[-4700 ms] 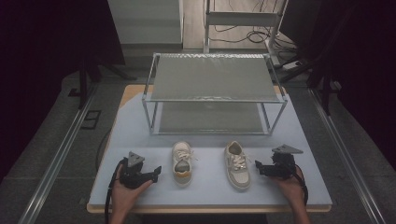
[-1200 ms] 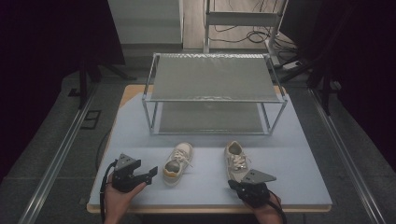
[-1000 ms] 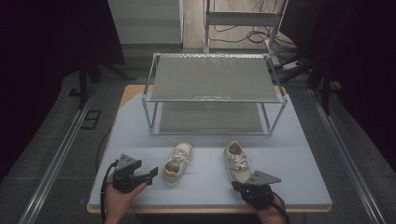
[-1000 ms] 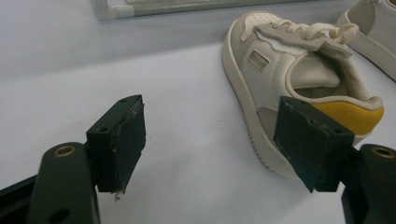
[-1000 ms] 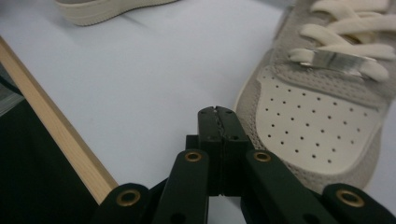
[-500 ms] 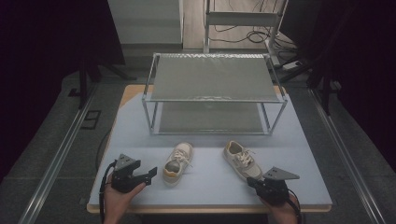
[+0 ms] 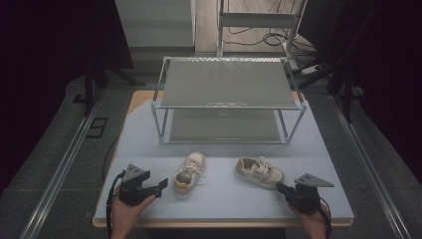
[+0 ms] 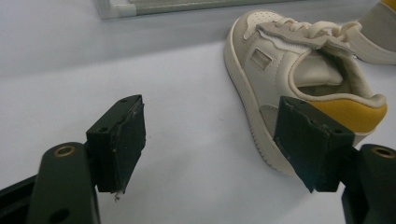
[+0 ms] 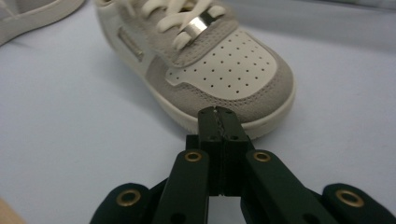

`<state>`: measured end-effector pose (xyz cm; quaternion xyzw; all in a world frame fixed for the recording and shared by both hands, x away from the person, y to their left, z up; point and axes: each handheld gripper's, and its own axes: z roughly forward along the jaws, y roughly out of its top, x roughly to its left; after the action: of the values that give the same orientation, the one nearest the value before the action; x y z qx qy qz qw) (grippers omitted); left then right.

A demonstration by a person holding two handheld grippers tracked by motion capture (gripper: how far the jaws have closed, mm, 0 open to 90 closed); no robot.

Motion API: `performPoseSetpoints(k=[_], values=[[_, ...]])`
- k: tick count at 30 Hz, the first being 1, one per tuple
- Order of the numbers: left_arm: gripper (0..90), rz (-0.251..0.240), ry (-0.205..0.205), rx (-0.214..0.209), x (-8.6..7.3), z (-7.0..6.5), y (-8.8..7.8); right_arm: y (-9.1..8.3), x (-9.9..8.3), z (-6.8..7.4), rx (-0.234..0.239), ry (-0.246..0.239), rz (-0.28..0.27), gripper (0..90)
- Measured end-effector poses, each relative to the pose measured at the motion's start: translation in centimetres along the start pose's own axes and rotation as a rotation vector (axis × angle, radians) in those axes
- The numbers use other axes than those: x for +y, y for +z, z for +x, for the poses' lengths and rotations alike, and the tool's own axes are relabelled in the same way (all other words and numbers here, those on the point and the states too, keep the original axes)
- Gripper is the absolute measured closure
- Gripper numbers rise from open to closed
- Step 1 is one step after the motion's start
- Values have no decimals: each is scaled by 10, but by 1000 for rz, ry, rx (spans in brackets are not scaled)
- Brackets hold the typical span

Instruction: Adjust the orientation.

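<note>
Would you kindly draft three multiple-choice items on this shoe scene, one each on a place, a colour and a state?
1. Where does the two-tier rack stand relative to the two shoes?
A. Behind them, farther from the person
B. Between them
C. On top of them

2. What colour is the heel patch of the left shoe?
A. Blue
B. Yellow
C. Red

3. How do the jaws of the right gripper stand?
A. Wide open
B. Shut on a lace
C. Shut, with nothing between them

Answers:
1. A: in the high view the rack sits beyond both shoes on the table.
2. B: the left gripper view shows a yellow patch at the heel.
3. C: the right gripper view shows the jaws pressed together just short of the toe of the right shoe.
</note>
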<state>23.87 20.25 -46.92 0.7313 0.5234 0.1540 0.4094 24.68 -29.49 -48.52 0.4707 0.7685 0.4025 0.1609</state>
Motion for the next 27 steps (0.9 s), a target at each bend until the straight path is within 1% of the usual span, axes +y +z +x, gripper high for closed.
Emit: performPoseSetpoints(k=[1, 3, 5, 7, 9, 13, 15, 16, 17, 19, 22, 25, 27], values=[[248, 2, 0, 0, 0, 0, 0, 1, 1, -4, -9, 6, 0, 897], [248, 4, 0, -1, 0, 0, 1, 1, 2, -6, -11, 11, -3, 897], [248, 7, -1, -5, 0, 0, 2, 4, 5, -13, -16, 24, -4, 897], [248, 9, 0, -4, -1, -1, 3, 5, 6, -14, -19, 25, -5, 897], [248, 10, 4, -6, 0, -1, 3, 12, 13, -22, -35, 32, -4, 897], [248, 9, 2, 1, 0, -1, 2, 18, 19, -28, -48, 31, 2, 897], [249, 8, -1, 1, 0, 0, 2, 27, 26, -33, -57, 30, 2, 897], [249, 8, -1, 1, 0, 0, 2, 27, 26, -33, -57, 30, 2, 897], [249, 6, -4, 2, 0, 1, 1, 31, 30, -38, -49, 40, 0, 897], [249, 6, -3, 4, 0, 1, 1, 33, 31, -39, -48, 40, 0, 897], [248, 5, -1, 4, 0, 0, 1, 41, 37, -42, -47, 30, 5, 897], [248, 5, 2, 4, 0, -1, 1, 48, 43, -43, -52, 11, 6, 897], [249, 10, 4, 4, 0, -2, 2, 50, 44, -44, -46, 11, -4, 897]])
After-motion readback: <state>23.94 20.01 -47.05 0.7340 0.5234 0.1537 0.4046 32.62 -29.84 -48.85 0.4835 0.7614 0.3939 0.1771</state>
